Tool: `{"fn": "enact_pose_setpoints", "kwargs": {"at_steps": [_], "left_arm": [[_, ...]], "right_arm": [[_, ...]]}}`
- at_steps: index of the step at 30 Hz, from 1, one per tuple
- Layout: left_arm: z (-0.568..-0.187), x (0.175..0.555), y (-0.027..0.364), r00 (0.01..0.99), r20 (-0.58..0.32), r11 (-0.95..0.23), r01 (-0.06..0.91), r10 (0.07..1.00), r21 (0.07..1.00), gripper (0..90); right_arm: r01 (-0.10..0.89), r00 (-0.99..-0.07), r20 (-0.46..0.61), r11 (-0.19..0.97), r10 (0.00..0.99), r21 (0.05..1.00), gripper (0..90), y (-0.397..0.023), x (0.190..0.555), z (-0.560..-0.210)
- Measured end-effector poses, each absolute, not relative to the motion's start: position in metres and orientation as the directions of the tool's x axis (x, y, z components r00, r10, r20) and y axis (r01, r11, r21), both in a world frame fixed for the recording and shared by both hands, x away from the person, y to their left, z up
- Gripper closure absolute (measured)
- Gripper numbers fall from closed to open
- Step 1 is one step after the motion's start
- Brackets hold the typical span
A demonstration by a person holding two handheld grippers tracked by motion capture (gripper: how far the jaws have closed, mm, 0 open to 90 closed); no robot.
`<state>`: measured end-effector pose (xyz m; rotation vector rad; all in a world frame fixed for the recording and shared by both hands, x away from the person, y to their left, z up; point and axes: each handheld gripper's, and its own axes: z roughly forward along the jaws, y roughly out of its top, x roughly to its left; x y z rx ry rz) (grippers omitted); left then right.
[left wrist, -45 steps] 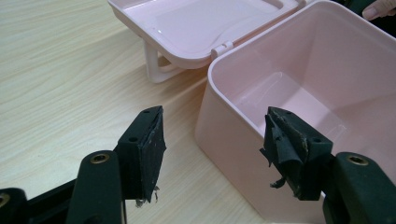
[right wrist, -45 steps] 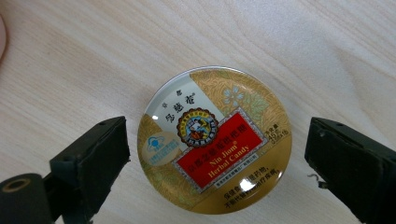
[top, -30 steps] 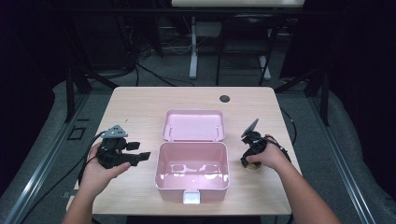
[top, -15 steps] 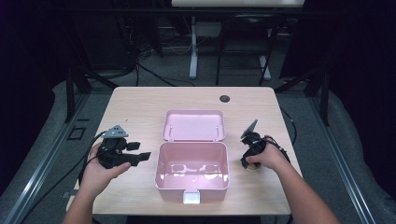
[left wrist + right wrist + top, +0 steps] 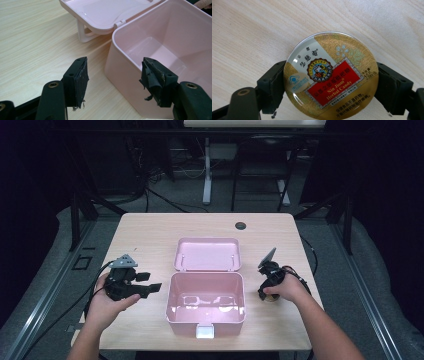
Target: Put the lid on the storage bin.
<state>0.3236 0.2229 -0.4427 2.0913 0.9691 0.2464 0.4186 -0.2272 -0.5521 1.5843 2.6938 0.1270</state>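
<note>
Left gripper (image 5: 150, 283) fingers apart, right gripper (image 5: 329, 82) clamped.

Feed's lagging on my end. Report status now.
Right gripper closed on the candy tin, tin on the table. Left gripper open, empty, beside the open pink box. Nothing in the way.

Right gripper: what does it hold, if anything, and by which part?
The right gripper clamps a round candy tin by opposite sides of its rim, lid facing the camera.

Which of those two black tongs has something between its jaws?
The right tongs: their jaws sit at either side of a round candy tin. The left tongs gape empty beside the pink box.
</note>
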Motion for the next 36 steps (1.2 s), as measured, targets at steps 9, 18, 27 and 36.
{"fn": "enact_pose_setpoints", "kwargs": {"at_steps": [9, 18, 27, 36], "left_arm": [[-0.442, 0.324, 0.223, 0.687, -0.15, -0.384, 0.557, 0.711, 0.736, 38.2], [-0.442, 0.323, 0.224, 0.687, -0.151, -0.382, 0.558, 0.711, 0.737, 38.1], [-0.442, 0.323, 0.224, 0.686, -0.15, -0.382, 0.557, 0.711, 0.737, 38.2], [-0.441, 0.323, 0.225, 0.688, -0.147, -0.384, 0.554, 0.711, 0.739, 38.1]], "right_arm": [[0.86, -0.509, 0.021, 0.508, 0.86, 0.06, 19.4, -0.224, 0.42, -0.546], [0.848, -0.529, 0.02, 0.528, 0.848, 0.057, 19.5, -0.219, 0.418, -0.539], [0.832, -0.552, 0.011, 0.55, 0.834, 0.07, 19.5, -0.217, 0.416, -0.523], [0.813, -0.578, -0.001, 0.576, 0.816, 0.083, 19.5, -0.212, 0.413, -0.501]]}}
